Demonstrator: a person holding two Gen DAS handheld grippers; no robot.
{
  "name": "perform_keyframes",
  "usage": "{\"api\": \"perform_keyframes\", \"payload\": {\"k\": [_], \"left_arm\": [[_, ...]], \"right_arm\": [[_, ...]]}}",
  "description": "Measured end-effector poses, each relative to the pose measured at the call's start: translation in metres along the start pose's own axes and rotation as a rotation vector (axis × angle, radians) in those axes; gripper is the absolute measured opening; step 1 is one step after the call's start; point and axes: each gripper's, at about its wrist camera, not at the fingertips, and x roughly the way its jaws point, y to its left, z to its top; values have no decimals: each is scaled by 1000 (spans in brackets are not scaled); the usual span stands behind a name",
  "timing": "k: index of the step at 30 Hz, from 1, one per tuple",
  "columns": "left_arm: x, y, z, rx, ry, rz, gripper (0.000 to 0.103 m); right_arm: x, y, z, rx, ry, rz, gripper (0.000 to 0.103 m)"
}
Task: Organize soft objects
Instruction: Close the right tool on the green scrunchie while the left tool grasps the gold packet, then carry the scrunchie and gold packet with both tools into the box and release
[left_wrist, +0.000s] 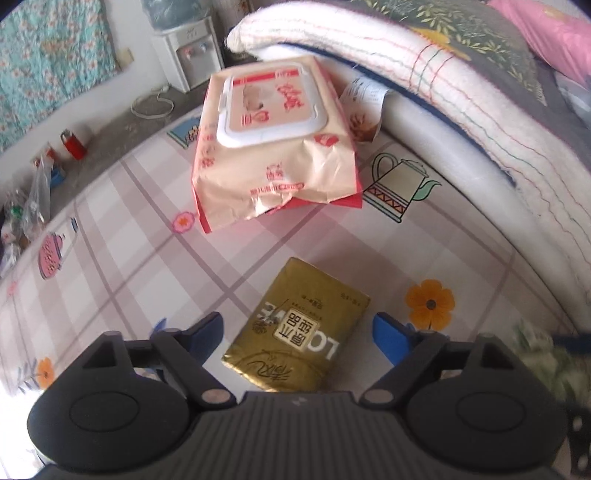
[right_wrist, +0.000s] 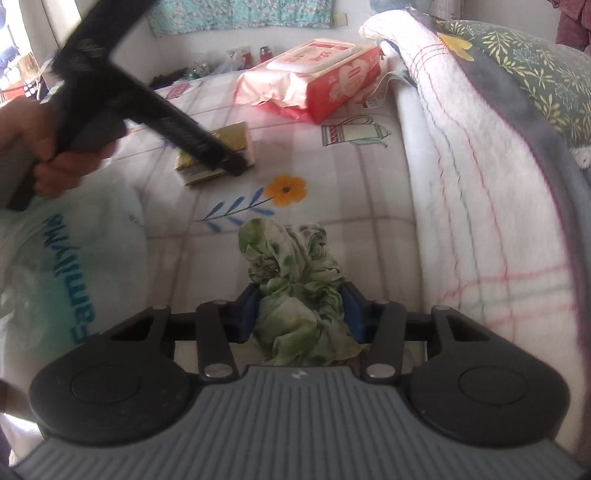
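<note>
On checked tablecloth (left_wrist: 122, 236): wipes pack (left_wrist: 273, 147), gold packet (left_wrist: 303, 328).

The bare checked cloth (left_wrist: 122, 258) at the left of the left wrist view is leaving room to pass, while the folded blanket (left_wrist: 480, 122) is walling off the right and the wipes pack (left_wrist: 273, 147) is blocking the top middle.

Both grippers are showing black linkage arms with silver pivot screws. Blue pads (left_wrist: 388, 328) are lining the fingers. Ribbed grey housing (right_wrist: 295, 417) is filling the near edge.
</note>
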Motion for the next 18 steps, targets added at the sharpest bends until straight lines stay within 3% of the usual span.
{"api": "perform_keyframes", "payload": {"k": [7,11,18], "left_arm": [[0,0,3,-64,13,14,69],[-9,-2,4,-95,9,18,68],[-65,-4,1,-133,-81,-15,68]], "right_arm": [[-12,0,-12,95,-13,43,35],[-21,-2,-17,146,-30,52,31],[-44,-3,-25,217,-69,74,31]]}}
